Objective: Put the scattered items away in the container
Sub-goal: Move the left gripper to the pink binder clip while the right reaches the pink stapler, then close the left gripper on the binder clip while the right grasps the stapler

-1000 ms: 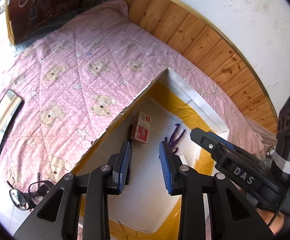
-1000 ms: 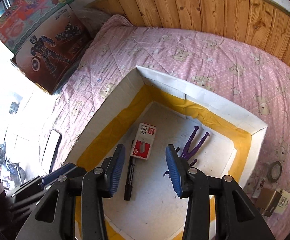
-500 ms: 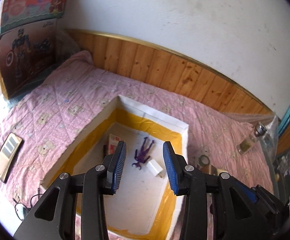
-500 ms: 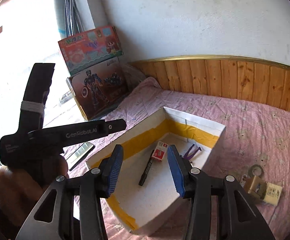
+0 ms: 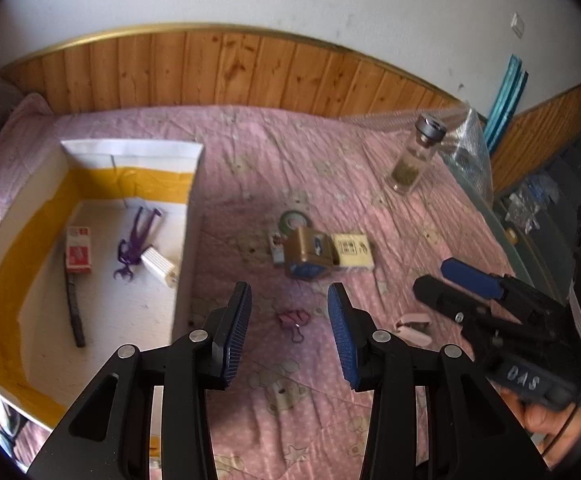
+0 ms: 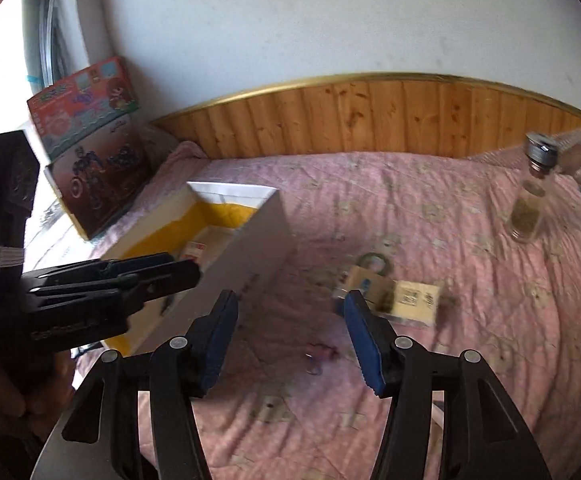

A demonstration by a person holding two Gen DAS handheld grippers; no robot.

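Grippers hang over a pink quilt point(image 5: 430, 216) with nothing in either one. From the left wrist, the left gripper point(image 5: 289, 332) has its blue pads well apart, the jaws having just been opening, with only bedding between them; a pink clip point(image 5: 293, 319) lies on the quilt in that gap, untouched. At left sits the white box point(image 5: 186, 216) with its yellow-taped inner walls, holding a red carton point(image 5: 78, 255), a purple figure point(image 5: 136, 240), a white adapter point(image 5: 158, 267) and a black pen point(image 5: 75, 312). Beyond the pads, outside the box, a gold tape dispenser point(image 5: 308, 250) touches a cream card box point(image 5: 351, 254), with a tape roll point(image 5: 293, 221) just behind and a glass bottle point(image 5: 414, 156) upright farther right. A pink stapler point(image 5: 410, 326) lies near the right gripper point(image 5: 446, 284), seen from the side. From the right wrist, blurred, the right gripper point(image 6: 290, 336) is likewise spread, its jaws having just been opening, with the clip point(image 6: 320, 354) lying on the quilt beyond them and nothing clasped. The box point(image 6: 250, 248) stands to the left, the left gripper point(image 6: 186, 272) in front of it, and the dispenser point(image 6: 366, 284), card box point(image 6: 416, 302) and bottle point(image 6: 530, 204) lie to the right.
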